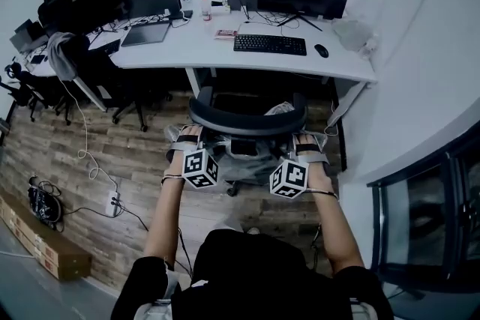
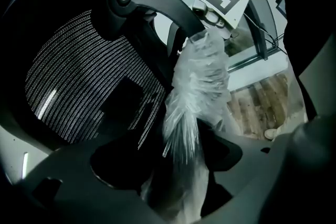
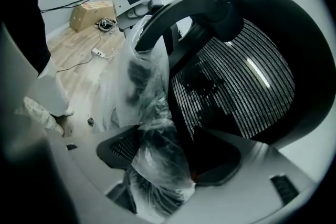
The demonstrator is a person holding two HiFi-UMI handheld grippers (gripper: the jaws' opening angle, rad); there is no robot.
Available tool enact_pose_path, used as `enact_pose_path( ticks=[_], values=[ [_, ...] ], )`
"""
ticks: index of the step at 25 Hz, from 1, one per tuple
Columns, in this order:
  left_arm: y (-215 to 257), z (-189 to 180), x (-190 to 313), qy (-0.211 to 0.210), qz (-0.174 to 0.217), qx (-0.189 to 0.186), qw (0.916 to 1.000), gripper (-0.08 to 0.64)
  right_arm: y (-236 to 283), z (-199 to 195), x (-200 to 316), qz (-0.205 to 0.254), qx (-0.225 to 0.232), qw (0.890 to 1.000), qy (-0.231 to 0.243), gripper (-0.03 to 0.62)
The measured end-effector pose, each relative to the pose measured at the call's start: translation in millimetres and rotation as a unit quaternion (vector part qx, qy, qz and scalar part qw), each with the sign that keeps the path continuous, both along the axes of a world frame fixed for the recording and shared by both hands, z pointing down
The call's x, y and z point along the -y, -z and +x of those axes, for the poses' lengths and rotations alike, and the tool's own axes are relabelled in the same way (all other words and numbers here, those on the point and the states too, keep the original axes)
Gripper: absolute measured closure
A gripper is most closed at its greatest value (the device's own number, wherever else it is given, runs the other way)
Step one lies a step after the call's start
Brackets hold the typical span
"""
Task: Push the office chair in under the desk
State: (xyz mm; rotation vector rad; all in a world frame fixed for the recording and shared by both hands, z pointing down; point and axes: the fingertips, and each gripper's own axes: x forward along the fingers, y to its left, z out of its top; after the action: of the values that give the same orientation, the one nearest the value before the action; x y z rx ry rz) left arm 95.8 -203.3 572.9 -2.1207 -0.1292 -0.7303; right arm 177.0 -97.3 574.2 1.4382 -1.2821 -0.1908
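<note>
Holding the office chair by its backrest, just in front of the white desk.
Clamped with left gripper and right gripper alike on the plastic-wrapped frame behind the mesh back.

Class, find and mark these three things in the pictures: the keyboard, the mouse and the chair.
keyboard [image 1: 270,44], head view, middle of its keys.
mouse [image 1: 321,50], head view, its top.
chair [image 1: 247,124], head view, top rim of its backrest.
</note>
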Motion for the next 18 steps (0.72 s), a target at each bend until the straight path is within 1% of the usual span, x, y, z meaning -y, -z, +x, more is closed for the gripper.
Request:
enact_pose_path(
  ticks=[14,18],
  values=[
    [-1,10,0,0.002,-0.009,-0.005,0.9999,0.186,-1,11,4,0.011,0.008,1.000,0.003,0.270],
    [-1,15,8,0.001,-0.008,-0.007,0.9999,0.186,-1,18,13,0.013,0.007,1.000,0.001,0.270]
  ],
)
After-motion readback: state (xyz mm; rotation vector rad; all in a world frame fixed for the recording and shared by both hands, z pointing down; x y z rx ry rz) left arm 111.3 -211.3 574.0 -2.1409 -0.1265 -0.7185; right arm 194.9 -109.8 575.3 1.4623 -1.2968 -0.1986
